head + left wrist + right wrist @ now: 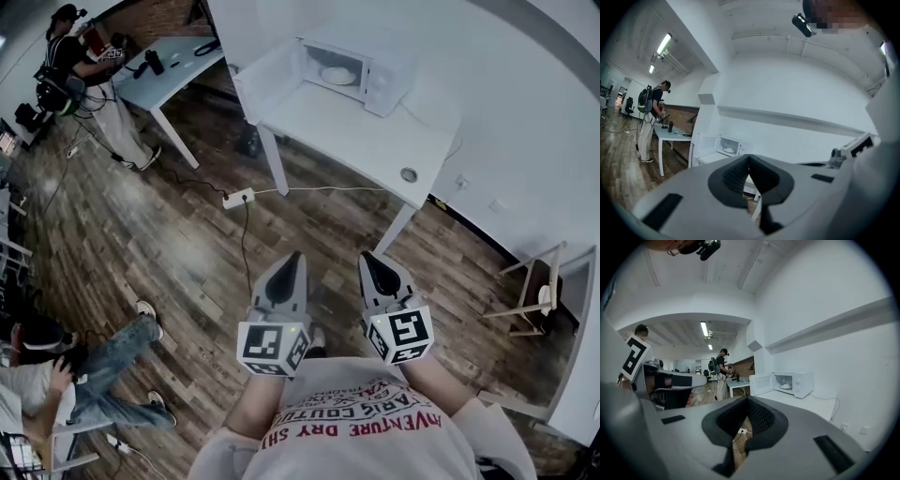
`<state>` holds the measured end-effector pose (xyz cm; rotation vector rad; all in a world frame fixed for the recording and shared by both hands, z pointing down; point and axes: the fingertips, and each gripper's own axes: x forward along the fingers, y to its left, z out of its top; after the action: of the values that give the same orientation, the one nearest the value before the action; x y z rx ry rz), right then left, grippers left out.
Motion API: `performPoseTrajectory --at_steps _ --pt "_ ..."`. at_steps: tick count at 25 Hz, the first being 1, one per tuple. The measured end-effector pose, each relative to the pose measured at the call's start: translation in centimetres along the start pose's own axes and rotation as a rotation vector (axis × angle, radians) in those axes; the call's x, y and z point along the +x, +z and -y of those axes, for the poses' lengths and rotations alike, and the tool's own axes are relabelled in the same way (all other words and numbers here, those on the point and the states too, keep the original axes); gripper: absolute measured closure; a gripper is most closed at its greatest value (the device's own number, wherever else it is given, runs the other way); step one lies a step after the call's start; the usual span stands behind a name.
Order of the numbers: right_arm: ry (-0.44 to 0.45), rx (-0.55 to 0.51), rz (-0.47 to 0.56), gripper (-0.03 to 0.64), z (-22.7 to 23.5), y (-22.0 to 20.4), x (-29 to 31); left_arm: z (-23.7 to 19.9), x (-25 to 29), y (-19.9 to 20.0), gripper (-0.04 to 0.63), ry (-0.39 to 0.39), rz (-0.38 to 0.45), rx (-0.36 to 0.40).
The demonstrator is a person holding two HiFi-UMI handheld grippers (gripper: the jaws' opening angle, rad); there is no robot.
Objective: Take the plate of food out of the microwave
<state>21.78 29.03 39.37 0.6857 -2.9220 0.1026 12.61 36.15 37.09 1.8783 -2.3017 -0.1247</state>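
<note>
A white microwave (361, 67) stands at the far end of a white table (347, 131), its door (265, 82) swung open to the left. Inside rests a white plate of food (337, 75). Both grippers hover over the wooden floor, well short of the table. My left gripper (293, 255) is shut with nothing in it, and so is my right gripper (368, 255). In the left gripper view the microwave (730, 144) is small and far beyond the closed jaws. The right gripper view shows the microwave (793, 382) with the plate (786, 386) inside.
A power strip (237, 198) with its cable lies on the floor before the table. A small round object (409, 174) sits on the table's near corner. A person (80, 66) stands at another table far left; another sits on the floor (56, 375). A wooden chair (534, 291) stands right.
</note>
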Motion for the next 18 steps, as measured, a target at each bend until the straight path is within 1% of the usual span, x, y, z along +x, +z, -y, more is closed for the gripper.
performPoseTrajectory --at_steps 5,8,11,15,17,18 --pt "-0.023 -0.005 0.003 0.604 -1.6 0.9 5.7 -5.8 2.2 1.0 0.589 -0.018 0.004 -0.017" --pt "-0.033 -0.013 -0.015 0.604 -1.8 0.9 8.6 -8.8 3.7 0.8 0.589 -0.012 0.002 -0.030" --pt "-0.038 -0.014 -0.044 0.604 -1.2 0.4 11.0 -10.5 5.3 0.6 0.589 -0.023 -0.003 -0.050" --pt "-0.029 0.002 -0.058 0.604 0.3 -0.1 14.9 -12.2 8.7 0.3 0.589 -0.021 -0.007 -0.049" --pt "-0.016 0.006 -0.055 0.604 1.0 0.1 17.3 -13.2 10.8 0.3 0.589 -0.013 -0.015 -0.036" --pt "-0.008 0.006 -0.053 0.604 1.4 0.2 18.7 -13.8 11.9 0.3 0.589 -0.004 -0.019 -0.014"
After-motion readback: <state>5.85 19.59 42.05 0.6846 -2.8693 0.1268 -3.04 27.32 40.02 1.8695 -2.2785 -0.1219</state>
